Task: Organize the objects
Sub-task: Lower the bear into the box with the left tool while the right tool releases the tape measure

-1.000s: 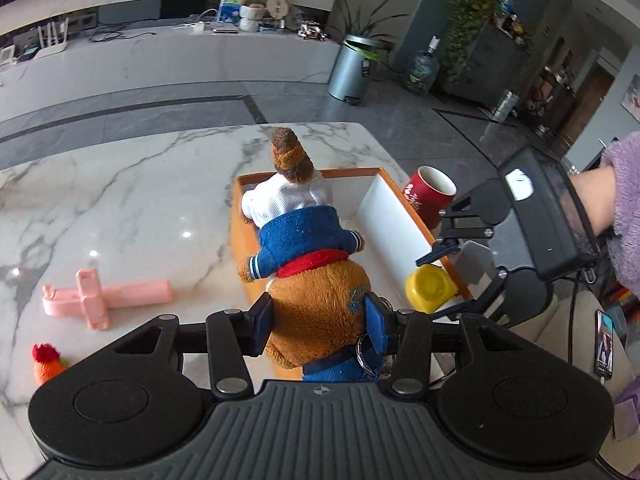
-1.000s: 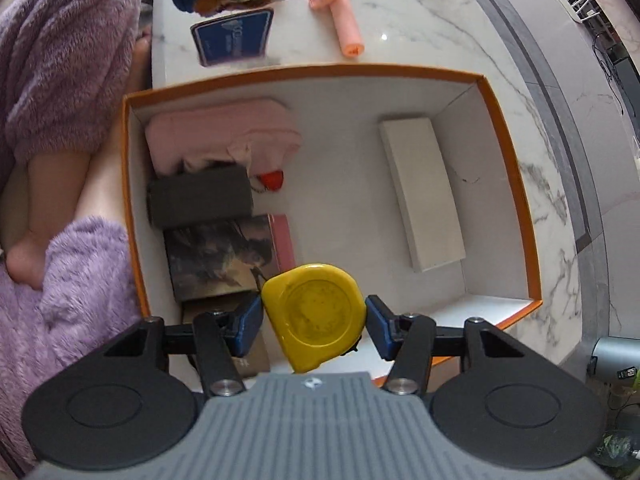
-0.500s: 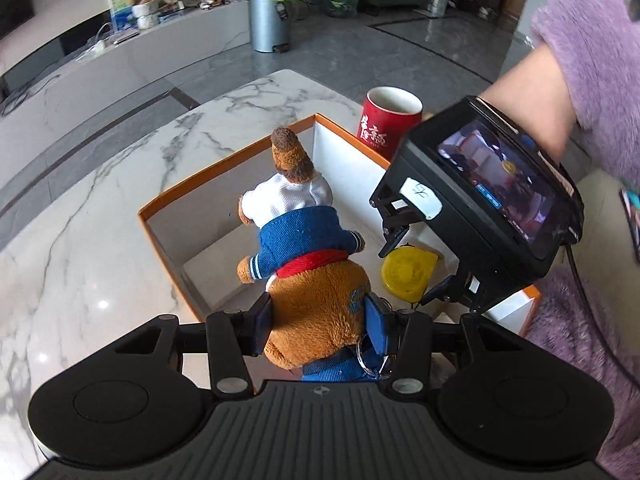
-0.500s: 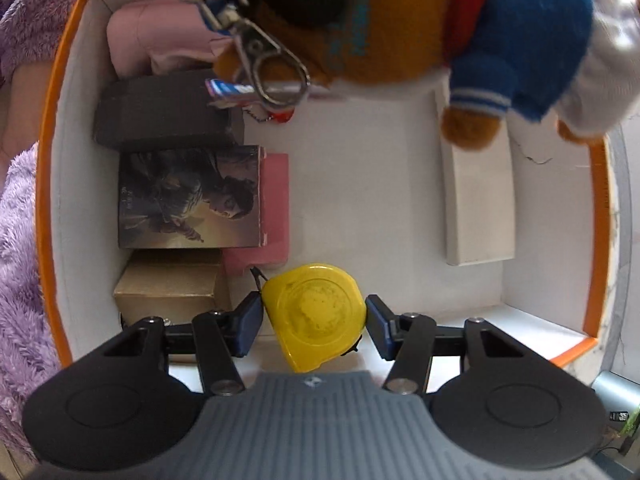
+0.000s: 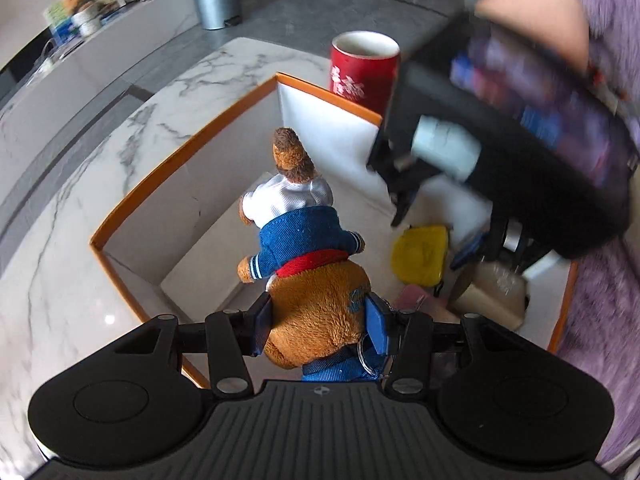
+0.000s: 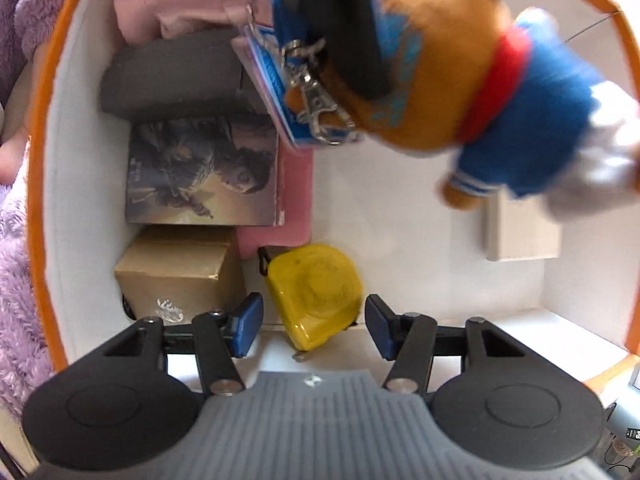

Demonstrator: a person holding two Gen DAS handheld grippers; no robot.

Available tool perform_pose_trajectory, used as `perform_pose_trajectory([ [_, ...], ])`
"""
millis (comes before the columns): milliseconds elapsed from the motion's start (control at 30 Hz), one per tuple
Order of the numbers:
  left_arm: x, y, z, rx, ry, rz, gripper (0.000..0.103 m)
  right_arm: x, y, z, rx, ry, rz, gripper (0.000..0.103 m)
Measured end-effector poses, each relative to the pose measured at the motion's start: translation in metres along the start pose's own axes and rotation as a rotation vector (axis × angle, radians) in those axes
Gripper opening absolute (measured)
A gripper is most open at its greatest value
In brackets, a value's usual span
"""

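My left gripper is shut on a brown plush bear in a blue jacket and white cap. It holds the bear over the inside of the white box with an orange rim. In the right wrist view the bear hangs blurred across the top, its key clip dangling. A yellow tape measure lies on the box floor between the pads of my right gripper. Both pads stand a little clear of it, so this gripper is open. The left wrist view shows the tape measure under the right gripper's black body.
Along one box wall lie a pink cloth, a dark grey pouch, a picture book and a small brown carton. A flat white block lies opposite. A red mug stands outside the box on the marble table. A purple sleeve is close by.
My left gripper carried the bear from the table side to over the box and lower. My right gripper sank into the box, and its pads came off the tape measure, which now rests on the floor.
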State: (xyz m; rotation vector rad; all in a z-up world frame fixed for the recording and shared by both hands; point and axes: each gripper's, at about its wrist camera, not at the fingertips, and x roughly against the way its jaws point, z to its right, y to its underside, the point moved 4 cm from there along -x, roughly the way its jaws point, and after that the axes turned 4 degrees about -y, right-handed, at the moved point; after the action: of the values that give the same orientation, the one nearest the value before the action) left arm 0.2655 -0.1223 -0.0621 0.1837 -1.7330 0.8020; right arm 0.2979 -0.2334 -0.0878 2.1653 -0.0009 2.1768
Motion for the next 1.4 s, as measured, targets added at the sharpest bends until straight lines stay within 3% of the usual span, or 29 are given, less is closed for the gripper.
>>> perform_pose_trajectory([
  [167,-0.018,0.000,0.017,-0.203,-0.017,-0.065,0.057,0.026,0.010,-0.001,-0.060,0.032,0.094,0.058],
  [400,-0.039,0.005,0.040,-0.419,0.008,-0.137,0.058,0.029,0.022,-0.007,-0.088,0.081,0.114,0.058],
  [600,-0.051,0.004,0.044,-0.514,0.041,-0.161,0.061,0.034,0.023,-0.010,-0.105,0.112,0.166,0.058],
  [833,-0.059,0.001,0.037,-0.508,0.095,-0.168,0.063,0.035,0.012,0.000,-0.103,0.134,0.222,0.056],
  [967,-0.059,0.005,0.034,-0.507,0.098,-0.152,0.064,0.021,0.004,0.010,-0.088,0.144,0.224,0.043],
  [1033,-0.058,0.006,0.031,-0.479,0.106,-0.144,0.066,0.015,0.002,0.014,-0.117,0.119,0.216,0.039],
  [1133,-0.054,0.008,0.025,-0.432,0.113,-0.126,0.068,0.007,0.003,0.014,-0.130,0.104,0.199,0.023],
  [1400,-0.037,0.011,0.000,-0.221,0.155,-0.089,0.065,0.011,0.010,-0.003,-0.190,0.031,0.226,0.013],
])
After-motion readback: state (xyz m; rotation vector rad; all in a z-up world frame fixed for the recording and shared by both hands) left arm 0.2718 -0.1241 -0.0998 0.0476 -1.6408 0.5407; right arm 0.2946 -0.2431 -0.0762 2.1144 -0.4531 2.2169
